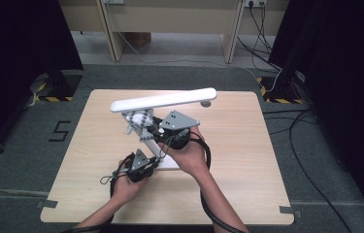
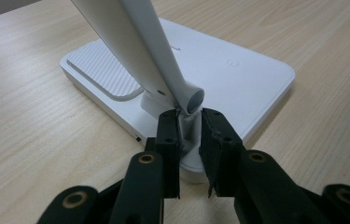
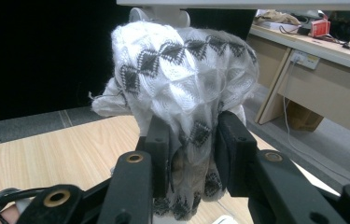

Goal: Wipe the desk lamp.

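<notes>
A white desk lamp stands mid-table, its flat base (image 1: pixel 172 165) (image 2: pixel 238 70) under a slanting arm (image 2: pixel 135 42) and a long bar head (image 1: pixel 164 99) (image 3: pixel 247 3). A white knitted cloth with dark diamonds (image 1: pixel 138 119) (image 3: pixel 182 70) is bunched over the top of the arm, just under the head. My left gripper (image 1: pixel 154 161) (image 2: pixel 190 119) is shut on the short hinge post (image 2: pixel 186 140) at the foot of the arm. My right gripper (image 1: pixel 151 127) (image 3: pixel 193 128) is shut on the hanging part of the cloth. The arm behind the cloth is hidden.
The wooden table (image 1: pixel 247 145) has bare room to the right and left of the lamp. Beyond its far edge stand a wooden desk (image 1: pixel 170 19) and floor cables (image 1: pixel 267 43); black curtains (image 1: pixel 19 48) flank both sides.
</notes>
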